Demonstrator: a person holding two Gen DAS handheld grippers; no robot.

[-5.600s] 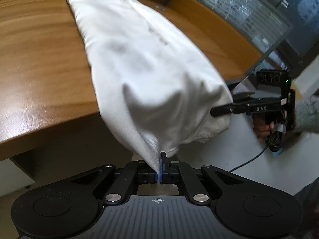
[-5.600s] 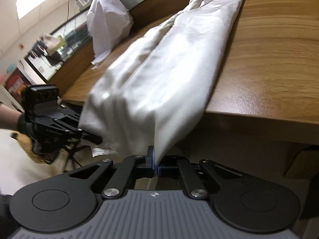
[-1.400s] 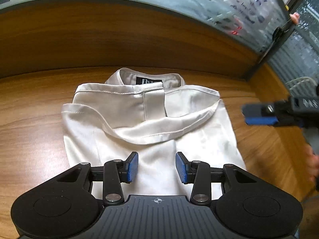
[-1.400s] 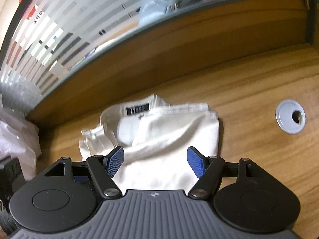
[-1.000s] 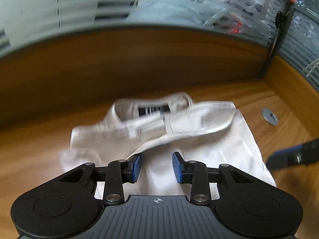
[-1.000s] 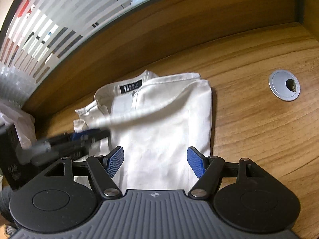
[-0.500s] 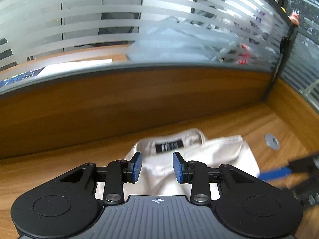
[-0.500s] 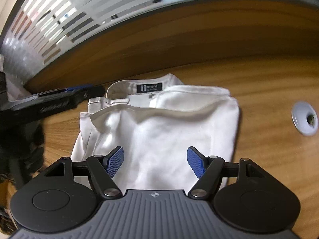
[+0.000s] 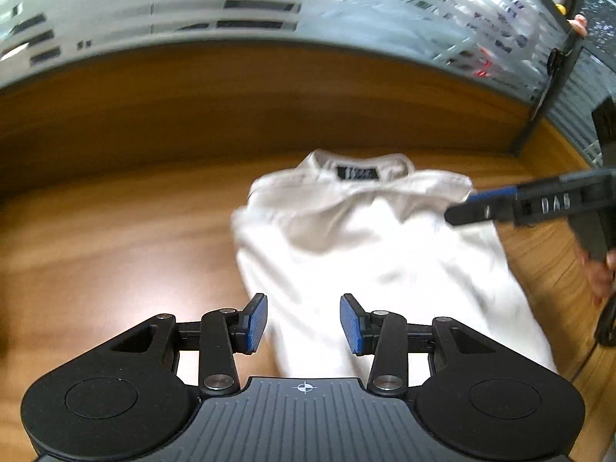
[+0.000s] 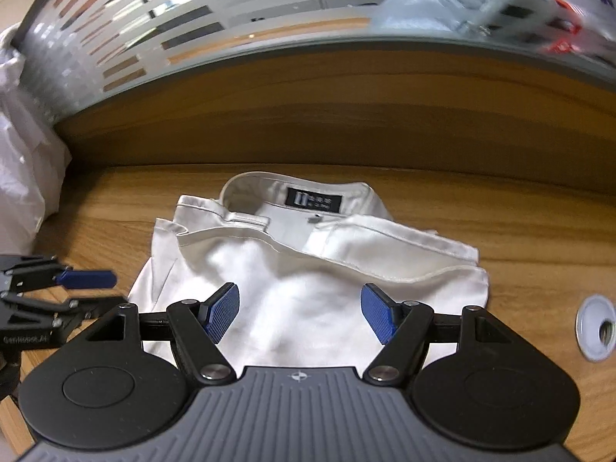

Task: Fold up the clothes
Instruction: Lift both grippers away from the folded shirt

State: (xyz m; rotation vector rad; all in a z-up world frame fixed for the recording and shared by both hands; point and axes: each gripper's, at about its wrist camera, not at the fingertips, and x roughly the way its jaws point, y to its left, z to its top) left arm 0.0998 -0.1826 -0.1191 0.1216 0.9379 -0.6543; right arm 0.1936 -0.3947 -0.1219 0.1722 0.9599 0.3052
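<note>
A white folded garment (image 9: 365, 254) with a black neck label lies flat on the wooden desk (image 9: 115, 250). My left gripper (image 9: 303, 315) hovers over its near left corner. Its jaws are opening, with no cloth gripped between the blue pads. In the right wrist view the same garment (image 10: 327, 269) sits centred, collar at the far end. Above its near part my right gripper (image 10: 300, 304) stands open wide and empty. Each gripper shows in the other's view: the right gripper (image 9: 467, 208) over the garment's right edge, the left gripper (image 10: 104, 290) at its left side.
A round grey cable grommet (image 10: 596, 327) is set in the desk right of the garment. A white plastic bag (image 10: 23, 154) stands at the far left. A wooden back panel (image 10: 346, 115) topped by striped frosted glass closes the far side. A hand (image 9: 600, 273) holds the right gripper.
The left gripper has shifted left, so the garment now sits right of centre in its view, and its jaws stand wider. The right gripper has rolled a little. The garment lies still.
</note>
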